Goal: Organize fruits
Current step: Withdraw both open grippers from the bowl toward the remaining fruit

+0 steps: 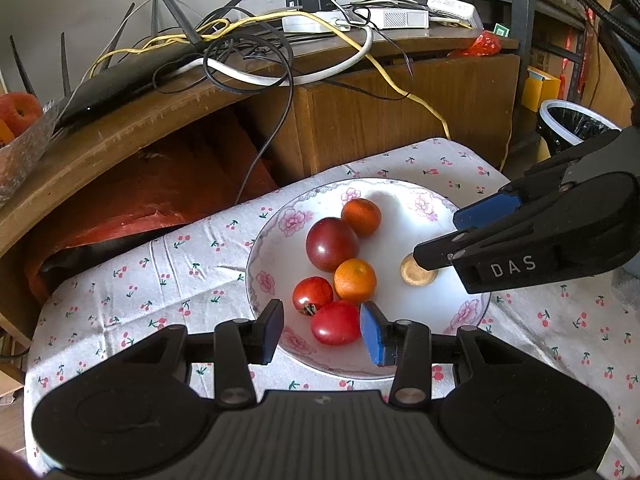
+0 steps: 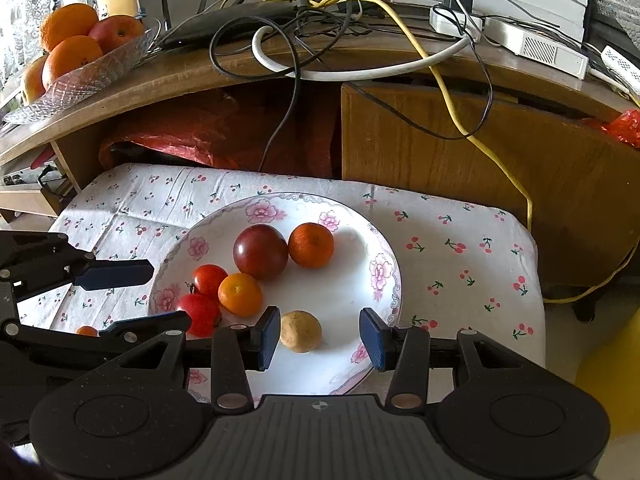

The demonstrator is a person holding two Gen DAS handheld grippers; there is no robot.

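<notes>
Fruits sit on a floral plate [image 2: 384, 248] atop a cherry-print cloth. Left claw [image 1: 322, 330] hovers released around a red tomato [image 1: 335, 323]; right claw [image 2: 320, 338] is released, with a tan fruit [image 2: 301, 331] between its fingers.

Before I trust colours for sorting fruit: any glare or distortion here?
Left wrist view: bright glare whitens the flowered white plate and spots the dark red plum; fisheye bends the wooden desk edge. Right wrist view: softer light, same curving, dark corners.

My jaws parted over plate [image 1: 440, 312]: plum [image 1: 331, 243], two oranges [image 1: 361, 217], two tomatoes [image 1: 313, 294], one tan fruit [image 1: 416, 274].
</notes>
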